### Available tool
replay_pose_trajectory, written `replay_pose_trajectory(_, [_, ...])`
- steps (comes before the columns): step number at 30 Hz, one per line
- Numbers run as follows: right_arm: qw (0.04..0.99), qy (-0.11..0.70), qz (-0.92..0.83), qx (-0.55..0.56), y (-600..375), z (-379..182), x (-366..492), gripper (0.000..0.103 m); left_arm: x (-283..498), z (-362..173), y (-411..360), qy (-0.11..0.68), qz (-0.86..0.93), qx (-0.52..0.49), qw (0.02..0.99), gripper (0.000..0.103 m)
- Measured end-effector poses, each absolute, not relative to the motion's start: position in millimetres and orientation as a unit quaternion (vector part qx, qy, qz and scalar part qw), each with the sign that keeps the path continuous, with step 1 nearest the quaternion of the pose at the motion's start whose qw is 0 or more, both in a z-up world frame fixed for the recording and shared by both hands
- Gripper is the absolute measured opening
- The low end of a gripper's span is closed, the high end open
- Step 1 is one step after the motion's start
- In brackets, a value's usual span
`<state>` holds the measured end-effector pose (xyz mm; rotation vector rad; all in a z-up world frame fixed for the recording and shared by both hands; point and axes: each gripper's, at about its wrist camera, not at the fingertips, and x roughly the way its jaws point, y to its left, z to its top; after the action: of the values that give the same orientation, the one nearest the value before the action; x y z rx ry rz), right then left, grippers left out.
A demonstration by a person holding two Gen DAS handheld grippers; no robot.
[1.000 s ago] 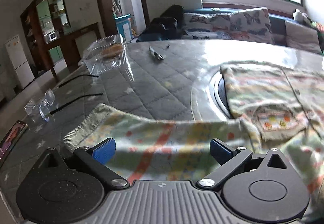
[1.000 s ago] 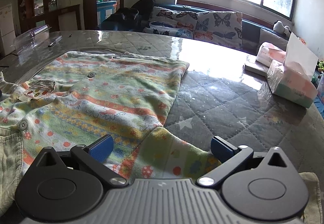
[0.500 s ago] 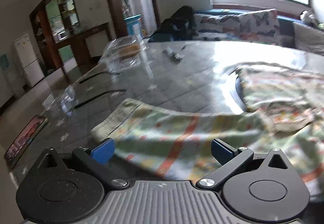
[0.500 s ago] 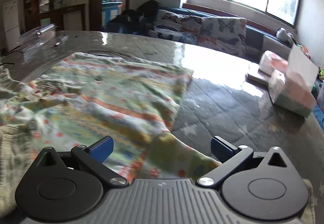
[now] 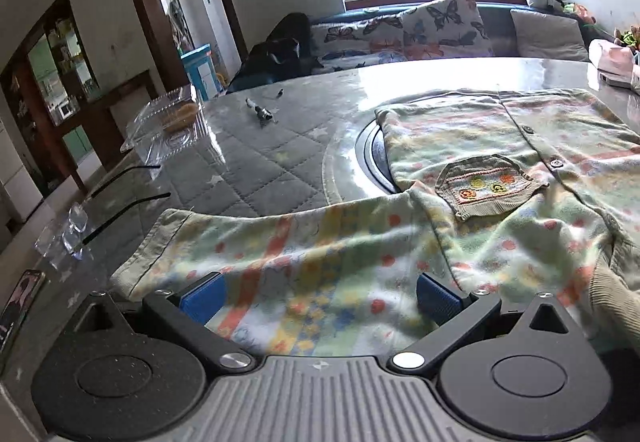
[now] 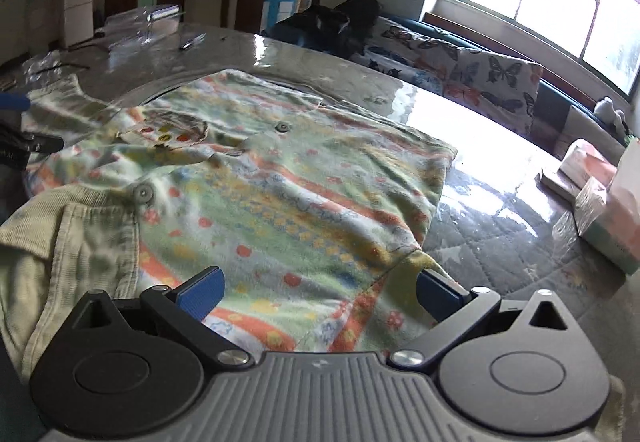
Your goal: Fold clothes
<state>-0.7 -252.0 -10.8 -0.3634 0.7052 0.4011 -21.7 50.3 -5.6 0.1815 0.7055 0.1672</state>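
Observation:
A small green cardigan (image 5: 500, 242) with orange stripes, dots, buttons and a knitted pocket (image 5: 490, 188) lies spread on the table. Its left sleeve (image 5: 248, 242) stretches towards the table's near edge. My left gripper (image 5: 320, 298) is open, and the sleeve cloth lies between its blue pads (image 5: 202, 298). In the right wrist view the cardigan's body (image 6: 300, 182) fills the middle and its ribbed collar (image 6: 72, 226) lies at the near left. My right gripper (image 6: 320, 292) is open over the cloth near the right armpit. The left gripper's blue fingertip (image 6: 12, 101) shows at the far left edge.
On the table's left side are a clear plastic box (image 5: 172, 122), a pair of glasses (image 5: 76, 226), a phone (image 5: 20, 294) and a pen (image 5: 262, 114). A tissue box (image 6: 608, 218) stands at the right. A round inset (image 5: 368, 150) lies under the cardigan. A sofa (image 5: 420, 26) lies beyond.
Both grippers have come in closer over the cardigan, still open. The left one now has the sleeve between its pads. The right one has swung left towards the collar.

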Motion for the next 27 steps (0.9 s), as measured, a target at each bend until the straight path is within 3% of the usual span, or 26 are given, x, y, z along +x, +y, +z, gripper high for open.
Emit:
replay_pose_trajectory(9, [0.895,0.324,0.203,-0.229,-246.5,-6.1,-23.7,0.103,-16.0,21.0,4.5,0.296,-0.002,0.098,0.95,0.103])
replay_pose_trajectory(18, [0.902,0.339,0.193,-0.185,-263.1,-0.8,-29.4,0.103,-20.9,-10.9,-35.2,0.321,-0.065,0.176,0.928,0.103])
replay_pose_trajectory(27, [0.916,0.337,0.157,-0.151,-277.7,3.7,-20.5,0.103,-17.6,15.4,-29.4,0.3,-0.071,0.15,0.939,0.103])
